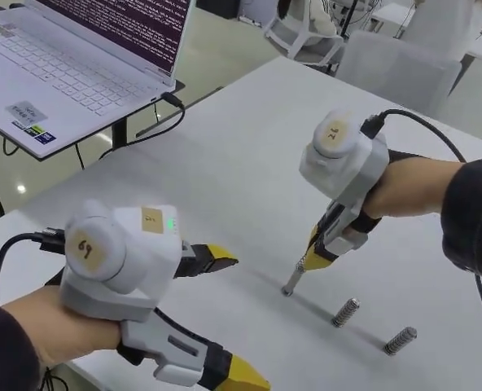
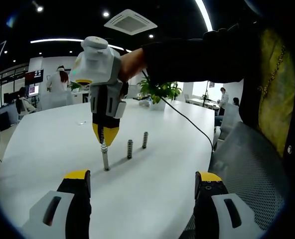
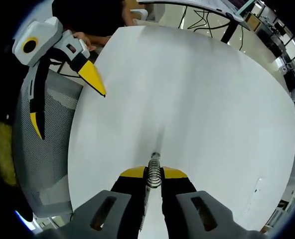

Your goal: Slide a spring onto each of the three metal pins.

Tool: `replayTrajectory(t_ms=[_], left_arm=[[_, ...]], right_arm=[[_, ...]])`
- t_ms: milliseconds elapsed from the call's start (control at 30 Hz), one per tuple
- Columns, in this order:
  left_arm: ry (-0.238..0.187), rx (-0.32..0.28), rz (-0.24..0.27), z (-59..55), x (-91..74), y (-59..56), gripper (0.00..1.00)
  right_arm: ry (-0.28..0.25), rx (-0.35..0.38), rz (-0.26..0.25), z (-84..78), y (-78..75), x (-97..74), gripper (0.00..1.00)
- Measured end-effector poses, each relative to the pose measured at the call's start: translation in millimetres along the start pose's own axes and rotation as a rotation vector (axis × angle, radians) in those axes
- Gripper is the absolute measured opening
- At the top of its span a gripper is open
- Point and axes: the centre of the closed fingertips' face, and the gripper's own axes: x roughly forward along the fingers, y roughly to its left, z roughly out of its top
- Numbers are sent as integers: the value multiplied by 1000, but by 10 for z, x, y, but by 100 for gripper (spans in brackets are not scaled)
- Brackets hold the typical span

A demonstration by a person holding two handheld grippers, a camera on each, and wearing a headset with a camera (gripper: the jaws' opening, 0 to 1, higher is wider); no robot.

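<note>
Head view: a coiled metal spring (image 1: 304,264) is being gripped between the closed, yellow-tipped jaws of the right gripper (image 1: 317,254). Its lower end is being held on the top of a thin upright metal pin (image 1: 291,285), which is standing on the white counter (image 1: 225,155). Near that pin, towards the person's right, a middle pin (image 1: 346,312) and a far pin (image 1: 400,340) are standing in line with it, each already sleeved in a spring of its own. The left gripper (image 1: 235,319) is being held with its jaws spread wide and nothing between them, by the near edge of the counter and well apart from the pins. In the left gripper view, the right gripper is being pointed straight down over the first pin, with the spring sitting at the pin's top. In the right gripper view, the spring is being pinched between the jaw tips, and the pin is showing just beyond them. An open white laptop (image 1: 62,65) is being displayed at the upper left of the head view.
</note>
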Motion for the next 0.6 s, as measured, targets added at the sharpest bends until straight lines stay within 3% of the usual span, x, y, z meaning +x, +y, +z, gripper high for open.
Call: replayTrajectory(t_ms=[600], left_arm=[[-6,-4,0,5,4,16,82]], right_arm=[[38,-8,-2,-33,-42,234,8]])
